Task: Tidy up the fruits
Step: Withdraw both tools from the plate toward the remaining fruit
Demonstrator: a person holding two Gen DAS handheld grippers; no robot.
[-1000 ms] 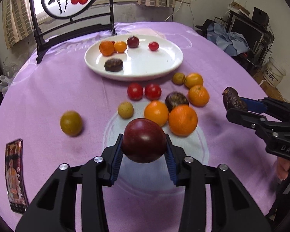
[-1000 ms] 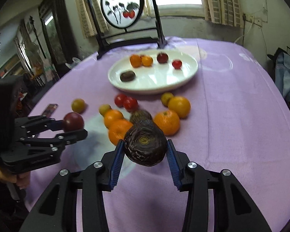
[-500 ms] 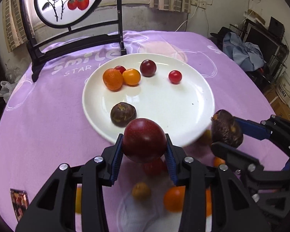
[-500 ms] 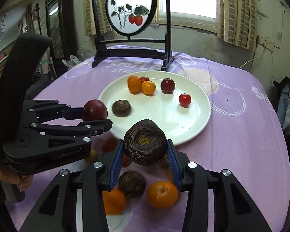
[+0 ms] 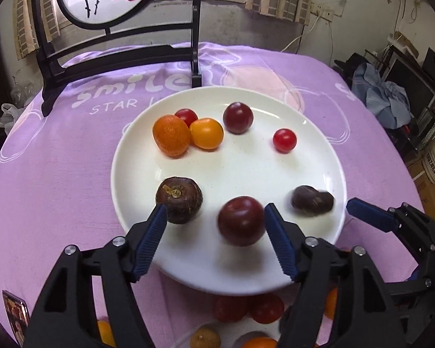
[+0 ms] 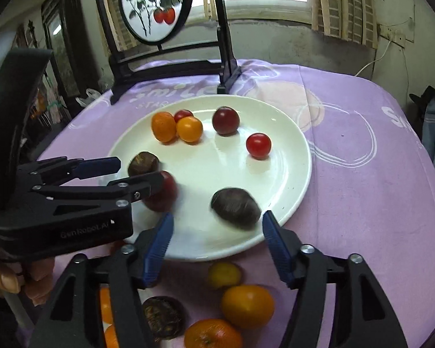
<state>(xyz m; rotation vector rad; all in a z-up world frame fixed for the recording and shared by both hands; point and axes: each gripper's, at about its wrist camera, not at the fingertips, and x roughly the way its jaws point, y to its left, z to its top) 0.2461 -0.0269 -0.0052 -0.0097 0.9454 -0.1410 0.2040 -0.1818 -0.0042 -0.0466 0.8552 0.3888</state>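
White plate (image 5: 319, 150) is sitting mid-frame on the purple-clothed counter (image 5: 58, 174), carrying oranges, tomatoes and dark fruits. Left gripper (image 5: 216, 226) is spreading wide at lower centre, a blurred red plum (image 5: 240, 220) lying free between its pads on the plate. Right gripper (image 6: 216, 230) is likewise gaping wide, with a wrinkled dark fruit (image 6: 236, 207), blurred, resting on the plate's near rim between its fingers. More fruits (image 6: 246, 304) are waiting below the plate.

Table, purple cloth (image 5: 58, 174): white plate (image 5: 319, 150); black screen stand (image 5: 110, 58) at far edge; loose oranges (image 6: 246, 304), tomatoes (image 5: 265, 307) near plate's front rim; phone (image 5: 14, 316).
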